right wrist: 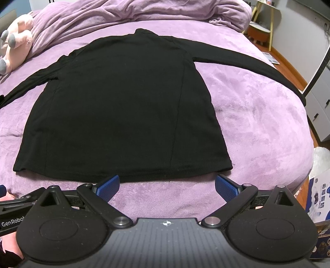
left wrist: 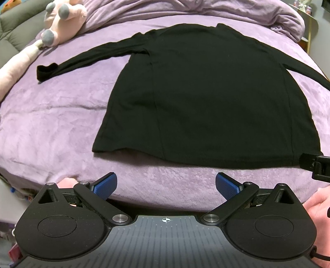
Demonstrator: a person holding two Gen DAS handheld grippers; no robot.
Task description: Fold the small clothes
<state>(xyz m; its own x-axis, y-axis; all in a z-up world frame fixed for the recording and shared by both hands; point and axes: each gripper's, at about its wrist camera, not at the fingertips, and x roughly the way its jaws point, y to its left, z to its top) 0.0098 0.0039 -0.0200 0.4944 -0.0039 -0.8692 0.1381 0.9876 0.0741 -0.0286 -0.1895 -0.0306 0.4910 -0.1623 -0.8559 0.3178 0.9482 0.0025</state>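
Note:
A black long-sleeved top [left wrist: 206,96] lies flat on the purple bed cover [left wrist: 51,115], hem toward me, both sleeves spread out to the sides. It also shows in the right wrist view [right wrist: 123,107]. My left gripper [left wrist: 166,184] is open and empty, just short of the hem, left of its middle. My right gripper [right wrist: 167,185] is open and empty, just short of the hem near its right corner. The right gripper's tip shows at the right edge of the left wrist view [left wrist: 317,165].
A pink plush toy [left wrist: 64,18] lies at the far left of the bed, also in the right wrist view [right wrist: 16,41]. A bunched purple duvet [right wrist: 144,12] lies along the back. A printed box [right wrist: 319,198] and wooden floor are off the bed's right side.

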